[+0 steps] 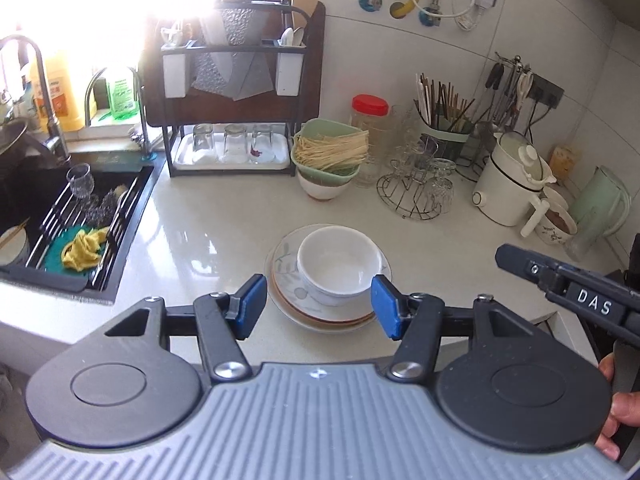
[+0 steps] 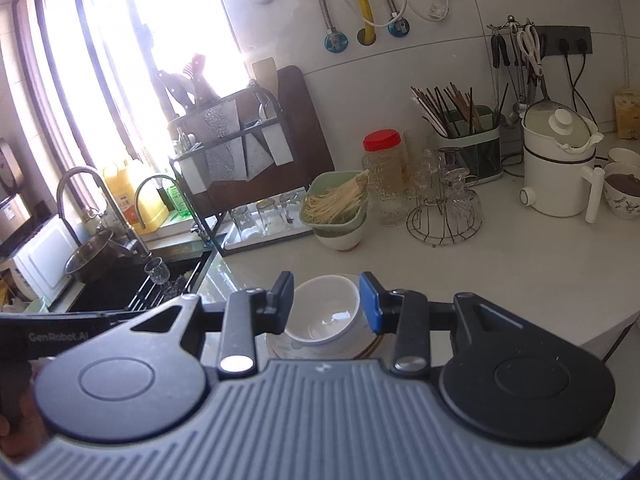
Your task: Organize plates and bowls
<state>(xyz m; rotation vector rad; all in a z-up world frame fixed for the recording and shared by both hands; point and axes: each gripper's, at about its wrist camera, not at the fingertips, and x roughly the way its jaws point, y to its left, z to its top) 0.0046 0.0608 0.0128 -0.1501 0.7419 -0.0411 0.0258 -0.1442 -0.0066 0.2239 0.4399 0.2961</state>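
Item: white bowl (image 1: pixel 338 266), sitting upright, mouth facing up, on a short stack of plates (image 1: pixel 288 304) in the middle of the pale countertop (image 1: pixel 200 248), between the sink (image 1: pixel 72 220) and the wire glass rack (image 1: pixel 416 196).
Stack: at least three plates are showing by their rims; the top one is carrying a faint leaf pattern, a lower one a brown edge.
Handling, judged: glazed ceramic, so stiff, smooth, probably slippery under rubber pads and liable to chip; the bowl is looking light, the stack together noticeably heavier.
Hold point, judged: the bowl's rim wall, one pad inside and one outside; for the plates, the overhanging near edge, lifted flat.
Orientation: round pieces, no long axis in plan; the axis of bowl and stack is running vertical. In the right wrist view the bowl is appearing tilted, which may be lens distortion; cannot tell.
Left gripper (image 1: pixel 319 304): spread wide and holding nothing, hovering on the near side of the stack, blue pads framing the bowl.
Right gripper (image 2: pixel 327 300): likewise parted and empty, jaws flanking the bowl; contact cannot be told.
Neighbours: green bowl of dried noodles (image 1: pixel 330 148) standing behind on another bowl, well apart from the stack.
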